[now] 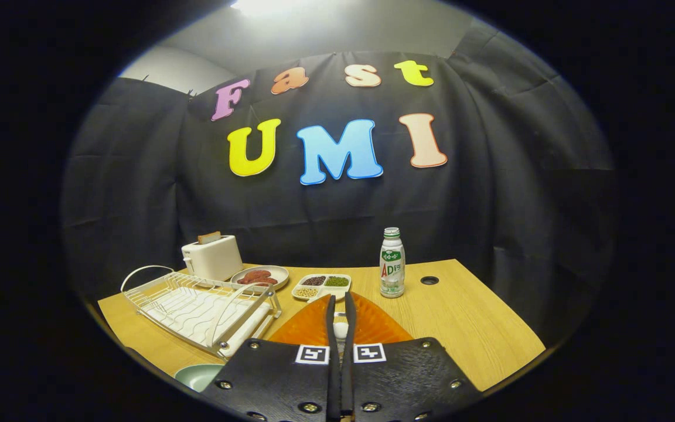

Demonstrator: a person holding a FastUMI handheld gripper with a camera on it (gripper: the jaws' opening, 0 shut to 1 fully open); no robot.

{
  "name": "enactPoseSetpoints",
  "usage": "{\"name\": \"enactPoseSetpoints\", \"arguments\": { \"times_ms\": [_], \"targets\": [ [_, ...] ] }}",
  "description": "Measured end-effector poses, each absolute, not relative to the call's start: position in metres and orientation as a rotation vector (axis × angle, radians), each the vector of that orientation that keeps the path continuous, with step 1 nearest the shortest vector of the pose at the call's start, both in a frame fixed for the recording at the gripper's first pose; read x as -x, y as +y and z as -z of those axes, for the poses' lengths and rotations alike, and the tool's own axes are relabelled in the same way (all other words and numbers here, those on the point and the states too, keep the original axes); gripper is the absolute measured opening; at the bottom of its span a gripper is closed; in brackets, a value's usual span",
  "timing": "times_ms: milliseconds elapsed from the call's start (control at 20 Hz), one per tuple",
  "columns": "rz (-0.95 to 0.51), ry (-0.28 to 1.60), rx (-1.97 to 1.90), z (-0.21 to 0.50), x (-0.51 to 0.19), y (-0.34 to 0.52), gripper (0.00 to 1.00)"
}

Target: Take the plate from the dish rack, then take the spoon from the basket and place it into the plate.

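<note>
The gripper (340, 310) has its fingers clenched on a white spoon (341, 329), held above the orange basket (372, 325) on the wooden table (460, 316). The pale green plate (197, 375) lies just beside the fingers, below the empty white dish rack (197, 308). Beyond stand a toaster (211, 257), a sectioned tray (321, 285) and a bottle (392, 264).

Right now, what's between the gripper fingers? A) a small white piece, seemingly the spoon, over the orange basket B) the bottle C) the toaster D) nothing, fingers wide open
A: the gripper has its fingers nearly together around a small white piece, seemingly the spoon, above the orange basket; the bottle stands beyond them.
</note>
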State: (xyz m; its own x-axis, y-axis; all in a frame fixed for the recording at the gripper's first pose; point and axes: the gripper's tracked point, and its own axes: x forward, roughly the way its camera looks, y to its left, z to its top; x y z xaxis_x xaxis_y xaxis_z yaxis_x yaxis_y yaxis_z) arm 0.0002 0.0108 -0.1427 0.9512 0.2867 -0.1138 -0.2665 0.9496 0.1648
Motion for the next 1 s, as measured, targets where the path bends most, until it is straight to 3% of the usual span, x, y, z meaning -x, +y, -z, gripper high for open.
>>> {"name": "enactPoseSetpoints", "arguments": {
  "times_ms": [1000],
  "targets": [
    [-0.302, 0.196, -0.065, 0.039, 0.071, -0.013, 0.01]
  ]
}}
